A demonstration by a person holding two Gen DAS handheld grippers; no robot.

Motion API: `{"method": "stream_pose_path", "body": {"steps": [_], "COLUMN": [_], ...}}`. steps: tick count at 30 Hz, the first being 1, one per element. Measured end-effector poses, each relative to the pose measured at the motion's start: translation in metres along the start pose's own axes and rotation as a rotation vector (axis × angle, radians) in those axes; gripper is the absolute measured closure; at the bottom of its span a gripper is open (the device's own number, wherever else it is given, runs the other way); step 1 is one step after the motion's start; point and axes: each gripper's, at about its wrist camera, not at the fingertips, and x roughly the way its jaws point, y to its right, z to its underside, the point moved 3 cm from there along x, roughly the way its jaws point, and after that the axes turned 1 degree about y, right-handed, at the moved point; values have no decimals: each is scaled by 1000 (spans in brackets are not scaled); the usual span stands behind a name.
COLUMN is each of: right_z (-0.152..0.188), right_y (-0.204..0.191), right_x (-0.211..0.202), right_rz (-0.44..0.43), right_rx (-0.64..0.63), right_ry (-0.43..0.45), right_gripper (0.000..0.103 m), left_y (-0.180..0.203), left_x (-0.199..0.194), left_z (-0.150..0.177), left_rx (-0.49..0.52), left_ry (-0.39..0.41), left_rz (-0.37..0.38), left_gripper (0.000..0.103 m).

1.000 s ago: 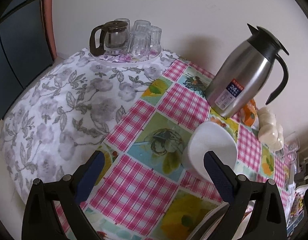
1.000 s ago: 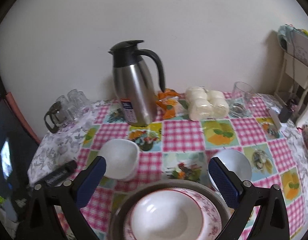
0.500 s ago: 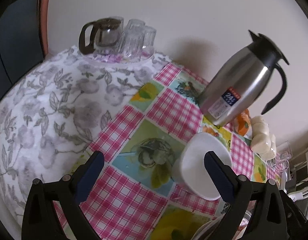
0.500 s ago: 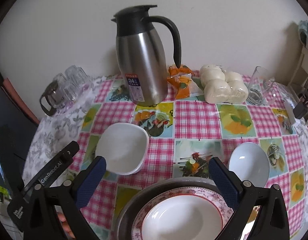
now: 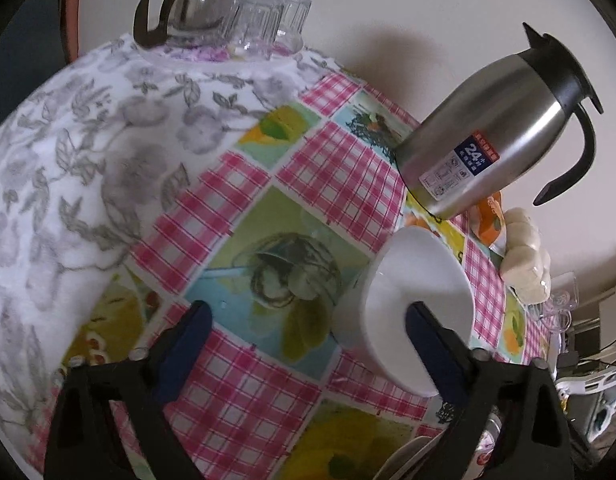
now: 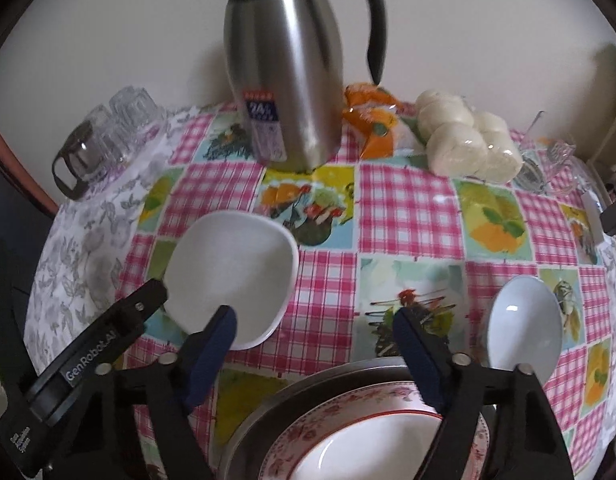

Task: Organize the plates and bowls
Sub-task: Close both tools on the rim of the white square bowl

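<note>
Pink-checked oilcloth with fruit panels covers the table [image 6: 408, 208], and a grey floral cloth [image 5: 67, 152] lies over its left end. At the near edge of the right wrist view a flower-rimmed plate [image 6: 348, 432] sits inside a grey metal dish [image 6: 267, 412]; both are cut off by the frame and partly hidden behind the right gripper [image 6: 314, 330]. That gripper hangs above the plate's far rim with its jaws closing, nothing between them but cloth and rim below. Beyond its left finger lies the white square bowl [image 6: 231, 276]; a pale blue bowl [image 6: 524, 328] lies outside its right finger.

In the left wrist view the left gripper [image 5: 308, 320] is also closing, its jaws apart. The white square bowl [image 5: 408, 304] lies at its right finger, whose tip stands over the bowl's hollow; whether it touches the bowl is unclear. Behind stands a steel thermos jug [image 6: 283, 80].
</note>
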Motion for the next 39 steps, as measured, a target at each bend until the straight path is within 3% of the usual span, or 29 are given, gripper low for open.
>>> {"method": "stream_pose_path", "body": {"steps": [2, 5, 10, 14, 20, 39], "right_z": [1, 0, -4, -5, -7, -8], "right_y": [-3, -6, -10, -14, -20, -22], "right_x": [8, 17, 29, 38, 49, 82], "right_rz": [1, -1, -3, -2, 19, 4], "right_rx": [4, 7, 14, 8, -4, 23], "right_ry": [-20, -39, -59, -77, -115, -209], "right_gripper": [39, 46, 64, 73, 84, 87], "left_y": [0, -2, 2, 5, 9, 11], "left_x": [7, 15, 24, 30, 34, 60], "left_z": [1, 0, -1, -1, -1, -3], "left_rx": [-1, -17, -13, -18, -13, -56], "left_ry": [-19, -29, -43, -48, -44, -93], "left_rz": [-12, 1, 27, 61, 71, 98], "left_gripper": [30, 31, 47, 63, 71, 69]}}
